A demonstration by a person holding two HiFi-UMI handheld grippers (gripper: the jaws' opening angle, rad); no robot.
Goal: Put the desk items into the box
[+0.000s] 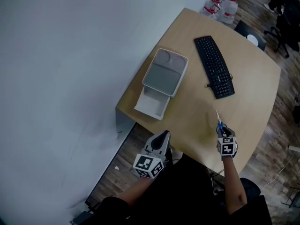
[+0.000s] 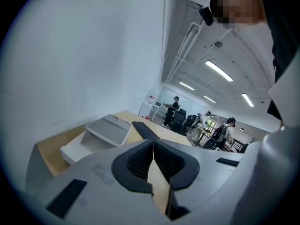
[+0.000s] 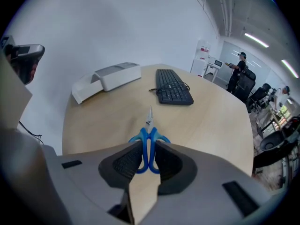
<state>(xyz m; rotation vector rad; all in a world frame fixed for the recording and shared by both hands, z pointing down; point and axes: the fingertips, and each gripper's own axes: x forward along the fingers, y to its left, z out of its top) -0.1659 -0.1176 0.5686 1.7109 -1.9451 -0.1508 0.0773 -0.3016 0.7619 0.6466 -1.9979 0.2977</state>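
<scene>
**Scissors gripped by the right tongs over the desk**

Black-and-white square markers are borne by the cube on each gripper; the legends on the black keyboard [image 1: 214, 65] are too small to be read. The right gripper [image 3: 149, 146] is seen closed on the blue-handled scissors [image 3: 150, 137], the handles pinched between the pads and the metal tip pointing away towards the keyboard; the scissors are held over the near part of the wooden desk [image 1: 243, 97]. The left gripper [image 2: 153, 142] is held off the desk's near edge with its jaws brought together and nothing between them. The white box [image 1: 152, 102] is set at the desk's left edge by the wall; a grey lid [image 1: 165, 71] is laid askew over its far part, so that the near part is left uncovered.
</scene>
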